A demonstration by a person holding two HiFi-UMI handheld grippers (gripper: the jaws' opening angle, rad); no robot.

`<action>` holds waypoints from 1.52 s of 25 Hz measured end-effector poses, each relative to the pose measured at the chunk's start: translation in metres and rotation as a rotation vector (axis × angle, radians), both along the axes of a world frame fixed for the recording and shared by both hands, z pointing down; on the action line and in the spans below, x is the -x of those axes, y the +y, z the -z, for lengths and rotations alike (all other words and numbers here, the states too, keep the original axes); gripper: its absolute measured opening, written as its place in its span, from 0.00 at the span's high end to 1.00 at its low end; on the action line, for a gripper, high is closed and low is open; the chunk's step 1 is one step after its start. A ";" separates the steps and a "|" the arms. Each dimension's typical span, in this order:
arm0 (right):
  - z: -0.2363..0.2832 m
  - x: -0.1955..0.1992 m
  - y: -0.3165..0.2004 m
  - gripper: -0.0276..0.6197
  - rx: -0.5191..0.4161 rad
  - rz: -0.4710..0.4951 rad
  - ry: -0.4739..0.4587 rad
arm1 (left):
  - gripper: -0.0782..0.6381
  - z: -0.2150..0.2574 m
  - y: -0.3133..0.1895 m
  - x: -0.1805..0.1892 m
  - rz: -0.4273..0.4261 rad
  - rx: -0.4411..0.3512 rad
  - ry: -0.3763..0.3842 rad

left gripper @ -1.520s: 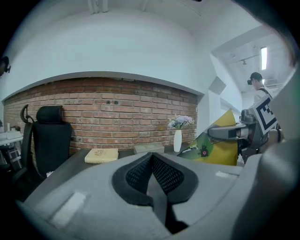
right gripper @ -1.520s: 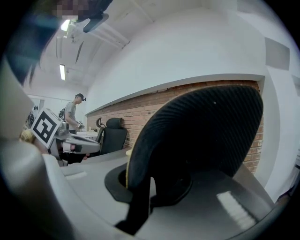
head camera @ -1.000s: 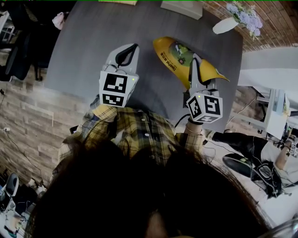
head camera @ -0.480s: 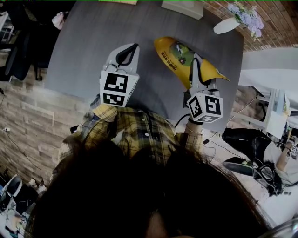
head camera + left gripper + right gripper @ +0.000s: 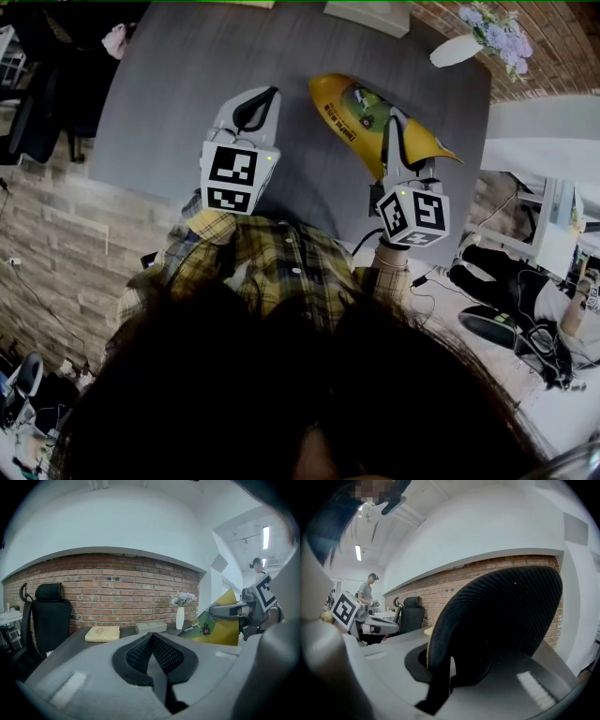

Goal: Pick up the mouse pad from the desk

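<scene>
Grey desk (image 5: 169, 84) before me. Far side: brick wall (image 5: 117, 578), white wall above it. Black office chair (image 5: 49, 618) at desk's far left. Ceiling light strip (image 5: 266, 537) far right. Stone-pattern floor (image 5: 56, 244) on my left.

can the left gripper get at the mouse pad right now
Probably yes: the mouse pad, clamped in the right gripper, is beside the left gripper with nothing between, though its jaws are shut.

Mouse pad (image 5: 352, 112) in R gripper (image 5: 391, 127), over counter's (image 5: 178, 84) right half; L gripper (image 5: 262, 98) just left of it. Far edge, L to R: book (image 5: 102, 633), box (image 5: 367, 17), vase (image 5: 453, 52) at the corner. Office chair (image 5: 49, 620) off counter's left; brick wall (image 5: 117, 581) behind.
</scene>
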State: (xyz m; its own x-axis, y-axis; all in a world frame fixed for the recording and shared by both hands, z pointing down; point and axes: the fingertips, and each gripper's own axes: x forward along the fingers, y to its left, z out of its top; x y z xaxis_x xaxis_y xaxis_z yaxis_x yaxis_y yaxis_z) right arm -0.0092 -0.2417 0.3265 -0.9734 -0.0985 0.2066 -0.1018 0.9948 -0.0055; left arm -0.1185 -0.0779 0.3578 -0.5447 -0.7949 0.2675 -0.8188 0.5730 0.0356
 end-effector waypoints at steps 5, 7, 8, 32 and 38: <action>-0.003 0.000 -0.001 0.94 0.014 -0.002 0.005 | 0.89 -0.002 -0.001 -0.001 0.000 0.004 0.002; -0.004 0.000 -0.002 0.94 0.020 -0.001 0.009 | 0.89 -0.003 -0.002 0.000 0.000 0.006 0.003; -0.004 0.001 -0.002 0.94 0.021 0.000 0.012 | 0.89 -0.003 -0.003 0.000 0.000 0.006 0.004; -0.007 0.006 -0.004 0.94 0.025 0.001 0.020 | 0.89 -0.008 -0.001 0.007 0.010 0.013 0.012; -0.008 0.006 -0.002 0.94 0.021 -0.001 0.022 | 0.89 -0.009 0.003 0.008 0.014 0.013 0.015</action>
